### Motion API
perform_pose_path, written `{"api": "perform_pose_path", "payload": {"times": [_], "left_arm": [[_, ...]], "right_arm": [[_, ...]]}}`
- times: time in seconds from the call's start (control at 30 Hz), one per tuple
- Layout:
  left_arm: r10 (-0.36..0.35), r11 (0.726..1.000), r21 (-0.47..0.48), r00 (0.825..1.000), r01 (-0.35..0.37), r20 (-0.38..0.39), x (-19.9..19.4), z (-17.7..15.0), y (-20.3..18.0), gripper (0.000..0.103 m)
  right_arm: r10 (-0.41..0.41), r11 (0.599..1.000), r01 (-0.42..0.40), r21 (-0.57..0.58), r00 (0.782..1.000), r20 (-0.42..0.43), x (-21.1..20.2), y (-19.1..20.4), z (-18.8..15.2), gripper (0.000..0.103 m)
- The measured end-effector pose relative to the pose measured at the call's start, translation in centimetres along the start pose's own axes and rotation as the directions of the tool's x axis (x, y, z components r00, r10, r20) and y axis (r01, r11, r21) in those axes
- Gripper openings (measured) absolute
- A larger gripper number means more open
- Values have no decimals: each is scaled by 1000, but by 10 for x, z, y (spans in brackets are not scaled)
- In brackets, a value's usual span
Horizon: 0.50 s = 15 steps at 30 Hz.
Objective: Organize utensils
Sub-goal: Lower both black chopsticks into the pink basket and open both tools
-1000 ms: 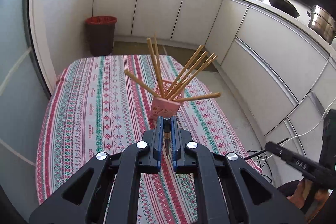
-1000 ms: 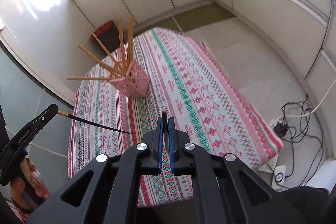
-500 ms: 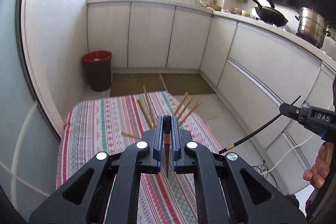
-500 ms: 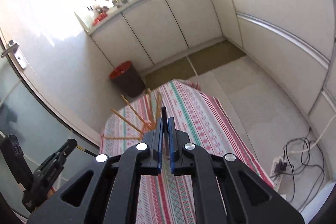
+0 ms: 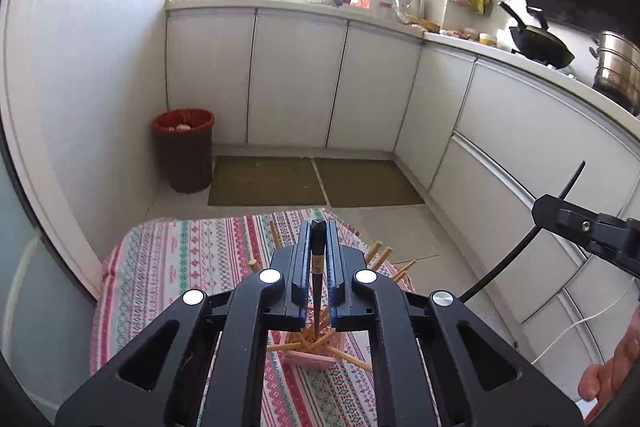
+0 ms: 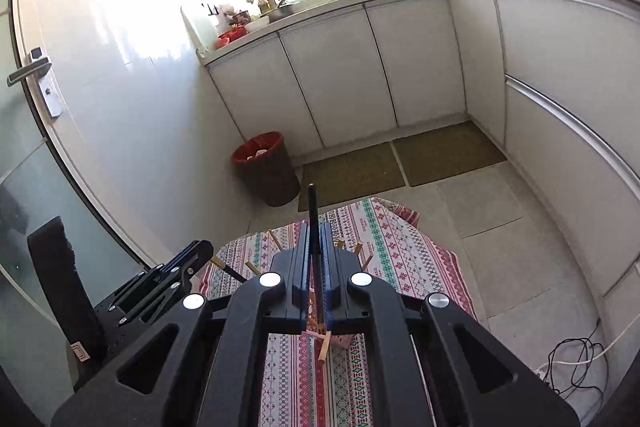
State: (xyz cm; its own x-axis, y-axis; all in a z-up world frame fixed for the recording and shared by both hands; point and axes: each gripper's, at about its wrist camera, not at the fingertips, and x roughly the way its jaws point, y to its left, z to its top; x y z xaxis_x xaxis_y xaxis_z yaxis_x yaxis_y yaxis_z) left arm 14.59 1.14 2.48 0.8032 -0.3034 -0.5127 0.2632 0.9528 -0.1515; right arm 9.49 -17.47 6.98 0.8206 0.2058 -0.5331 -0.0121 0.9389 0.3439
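My left gripper [image 5: 318, 227] is shut on a black chopstick [image 5: 317, 275] that points down into the pink holder [image 5: 310, 357] below it. The holder stands on the striped tablecloth [image 5: 192, 267] and holds several wooden chopsticks [image 5: 380, 253], fanned out. My right gripper [image 6: 313, 227] is shut on another black chopstick [image 6: 312, 211], held above the same holder [image 6: 340, 341], which is mostly hidden by the fingers. The right gripper also shows at the right edge of the left wrist view [image 5: 560, 213], and the left gripper shows at lower left in the right wrist view [image 6: 196, 253].
A small table with the red, green and white cloth [image 6: 400, 259] stands in a narrow kitchen. A red-rimmed bin [image 5: 184, 147] stands by the white cabinets [image 5: 296, 75]. Floor mats [image 5: 316, 181] lie beyond the table. Cables [image 6: 576, 359] lie on the floor at right.
Both grippers have risen and tilted up, so the holder has dropped from mid-view to below the fingers. Each black chopstick now hangs over the holder.
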Motion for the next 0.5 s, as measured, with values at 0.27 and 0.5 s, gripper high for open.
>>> {"api": "perform_pose_path", "payload": {"times": [0.27, 0.5], "left_arm": [[-5, 991, -130, 999, 1, -32, 18, -19, 37, 20], [21, 986, -169, 1000, -18, 10, 0, -8, 51, 28]], "right_arm": [[-24, 1000, 23, -19, 997, -67, 53, 2, -12, 5], [-32, 999, 30, -19, 995, -94, 80, 5, -16, 5]]}}
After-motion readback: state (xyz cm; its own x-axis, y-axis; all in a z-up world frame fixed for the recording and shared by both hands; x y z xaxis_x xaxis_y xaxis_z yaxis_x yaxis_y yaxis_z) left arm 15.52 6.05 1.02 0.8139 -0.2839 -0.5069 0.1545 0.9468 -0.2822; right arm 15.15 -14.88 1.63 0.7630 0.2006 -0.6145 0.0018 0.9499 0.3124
